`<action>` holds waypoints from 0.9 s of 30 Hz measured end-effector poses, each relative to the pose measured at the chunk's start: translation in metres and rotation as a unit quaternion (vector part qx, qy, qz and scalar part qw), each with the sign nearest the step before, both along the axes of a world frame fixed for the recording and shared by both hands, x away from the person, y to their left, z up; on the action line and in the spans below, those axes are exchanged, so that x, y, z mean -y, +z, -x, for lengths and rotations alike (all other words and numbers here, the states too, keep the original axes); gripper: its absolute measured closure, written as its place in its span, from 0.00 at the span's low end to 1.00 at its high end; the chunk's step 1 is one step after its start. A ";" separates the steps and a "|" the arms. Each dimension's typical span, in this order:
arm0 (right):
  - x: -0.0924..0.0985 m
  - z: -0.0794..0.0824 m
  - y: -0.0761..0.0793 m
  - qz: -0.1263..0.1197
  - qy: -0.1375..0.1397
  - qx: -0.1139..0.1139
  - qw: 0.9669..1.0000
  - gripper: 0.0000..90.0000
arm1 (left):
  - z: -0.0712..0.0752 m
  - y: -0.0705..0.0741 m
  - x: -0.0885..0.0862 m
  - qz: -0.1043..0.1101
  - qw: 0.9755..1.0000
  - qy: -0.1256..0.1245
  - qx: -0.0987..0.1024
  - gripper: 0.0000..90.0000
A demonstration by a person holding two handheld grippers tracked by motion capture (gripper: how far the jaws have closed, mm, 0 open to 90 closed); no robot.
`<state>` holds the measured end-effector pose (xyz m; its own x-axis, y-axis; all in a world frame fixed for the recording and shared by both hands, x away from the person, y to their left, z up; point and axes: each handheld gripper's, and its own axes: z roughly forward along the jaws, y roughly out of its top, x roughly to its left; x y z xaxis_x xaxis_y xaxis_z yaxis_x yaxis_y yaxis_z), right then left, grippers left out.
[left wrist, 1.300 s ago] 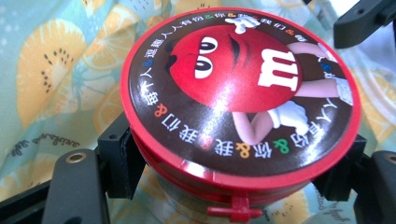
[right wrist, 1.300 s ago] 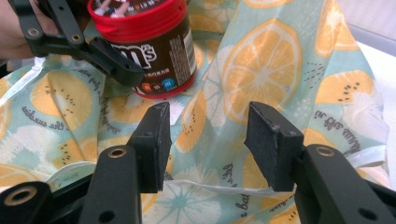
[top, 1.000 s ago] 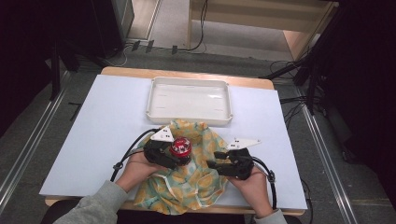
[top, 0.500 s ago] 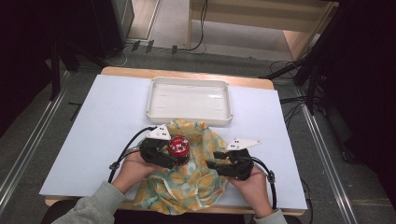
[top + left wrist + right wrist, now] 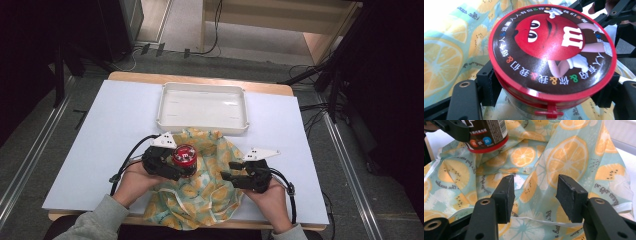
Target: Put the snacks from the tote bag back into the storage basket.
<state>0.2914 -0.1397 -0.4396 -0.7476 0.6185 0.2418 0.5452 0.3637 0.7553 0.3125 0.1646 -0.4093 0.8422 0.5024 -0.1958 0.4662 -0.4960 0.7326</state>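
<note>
**Candy can held over the fruit cloth**

Candy can (image 5: pixel 552 53) sat squeezed between the jaws of the left gripper (image 5: pixel 167 162), above the fruit-print cloth (image 5: pixel 210 192). Its red lid showed a red candy face, a white "m" and a ring of coloured Chinese letters. The right gripper (image 5: pixel 535 192) had just spread its jaws wider, with only cloth behind them. A white tray (image 5: pixel 202 106) sat past the cloth on the white table (image 5: pixel 110 130).
</note>
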 end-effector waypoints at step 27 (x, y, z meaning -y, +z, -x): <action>-0.002 -0.002 0.001 -0.001 0.003 0.001 1.000 0.56 | 0.001 0.026 -0.029 -0.008 0.999 0.036 -0.005 0.29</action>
